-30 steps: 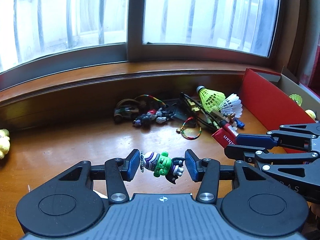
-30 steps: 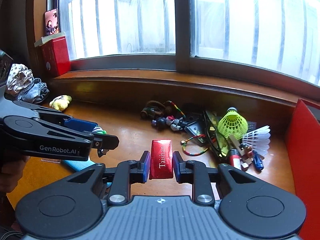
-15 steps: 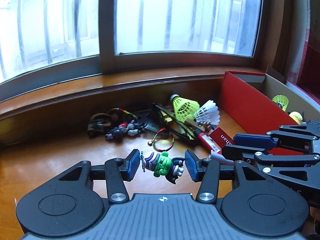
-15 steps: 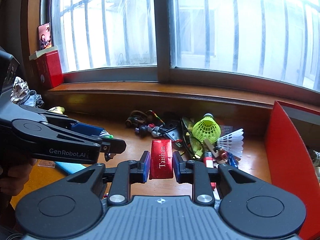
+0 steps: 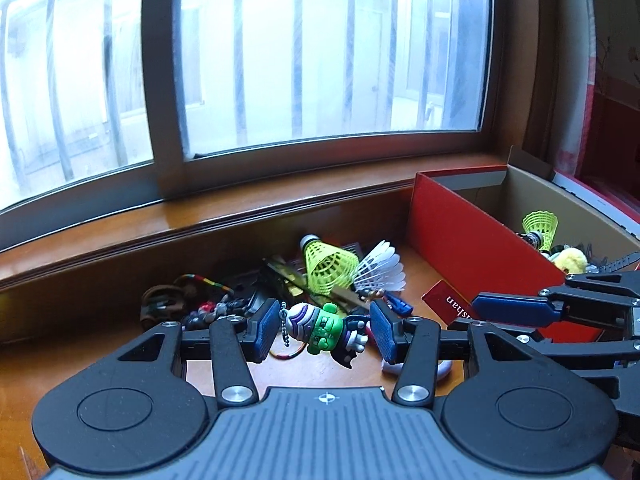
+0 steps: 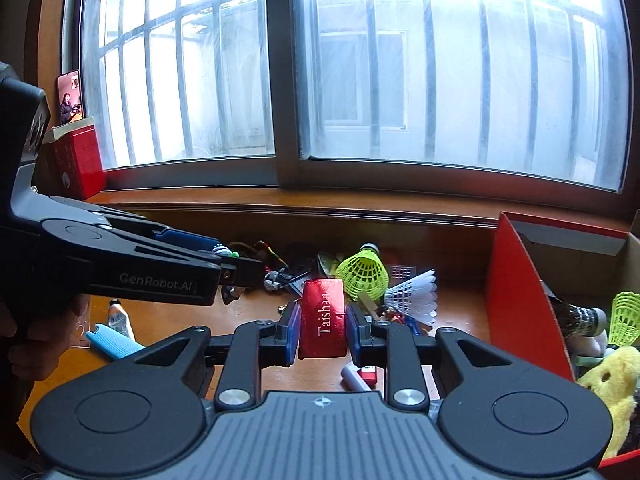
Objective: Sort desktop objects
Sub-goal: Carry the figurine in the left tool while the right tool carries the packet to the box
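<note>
Green figure barely pinched in my left hand-held gripper, may slip; right hand-held gripper clamps red pack firmly.

Barred window with bright daylight, wooden sill, glossy wooden desk

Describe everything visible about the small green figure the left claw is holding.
The green figure is a small glossy plastic-looking keychain toy: green face, purple-and-white striped cap, dark body, white hands. A bead chain hangs from its cap end. It lies sideways, lifted off the desk, pinched between the blue pads of the left claw.
</note>
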A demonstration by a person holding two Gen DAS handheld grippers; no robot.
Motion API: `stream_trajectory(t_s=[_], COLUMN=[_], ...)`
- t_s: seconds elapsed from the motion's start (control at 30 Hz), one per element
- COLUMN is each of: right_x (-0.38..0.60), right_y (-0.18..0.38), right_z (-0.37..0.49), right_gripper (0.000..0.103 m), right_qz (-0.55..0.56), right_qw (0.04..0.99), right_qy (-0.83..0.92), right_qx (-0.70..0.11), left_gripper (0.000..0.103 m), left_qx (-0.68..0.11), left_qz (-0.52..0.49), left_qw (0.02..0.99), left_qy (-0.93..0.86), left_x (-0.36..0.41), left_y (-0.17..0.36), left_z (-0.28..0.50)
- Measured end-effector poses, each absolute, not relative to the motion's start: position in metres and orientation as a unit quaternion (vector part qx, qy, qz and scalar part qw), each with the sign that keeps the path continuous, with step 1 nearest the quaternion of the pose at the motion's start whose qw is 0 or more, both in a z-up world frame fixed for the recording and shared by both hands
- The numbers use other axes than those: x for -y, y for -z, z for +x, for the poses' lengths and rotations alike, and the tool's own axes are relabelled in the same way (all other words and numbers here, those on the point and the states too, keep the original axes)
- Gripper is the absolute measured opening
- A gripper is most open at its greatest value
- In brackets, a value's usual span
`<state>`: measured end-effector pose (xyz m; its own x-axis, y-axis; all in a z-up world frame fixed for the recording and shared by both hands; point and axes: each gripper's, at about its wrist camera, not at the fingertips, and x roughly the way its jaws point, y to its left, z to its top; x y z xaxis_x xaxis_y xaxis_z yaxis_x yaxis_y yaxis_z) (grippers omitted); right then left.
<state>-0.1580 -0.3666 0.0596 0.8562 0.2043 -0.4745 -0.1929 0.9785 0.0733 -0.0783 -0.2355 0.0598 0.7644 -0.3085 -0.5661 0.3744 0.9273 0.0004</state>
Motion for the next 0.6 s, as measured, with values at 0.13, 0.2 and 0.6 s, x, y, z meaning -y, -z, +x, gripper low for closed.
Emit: stream_trajectory(t_s=[0.13, 0.2, 0.6], right_x=[0.379, 0.386, 0.424], right_y=[-0.063, -0.065, -0.072], right_z=[-0.157, -0.157, -0.163], right_gripper=[0.026, 0.026, 0.026], right_qz=[0.020, 0.024, 0.032], right_qw=[0.966, 0.967, 0.974], right_qy=[-0.094, -0.088, -0.040], right_qx=[-0.242, -0.238, -0.221], left_gripper=[0.050, 0.050, 0.050], left_qx=[-0.285, -0.280, -0.261], left_qz=[0.063, 0.066, 0.077], left_qw=[0.937, 0.937, 0.931], left_qy=[0.193, 0.199, 0.243], left_x=[0.250, 0.257, 0.306], left_y=[-0.064, -0.067, -0.077], left_z=[-0.072, -0.069, -0.055])
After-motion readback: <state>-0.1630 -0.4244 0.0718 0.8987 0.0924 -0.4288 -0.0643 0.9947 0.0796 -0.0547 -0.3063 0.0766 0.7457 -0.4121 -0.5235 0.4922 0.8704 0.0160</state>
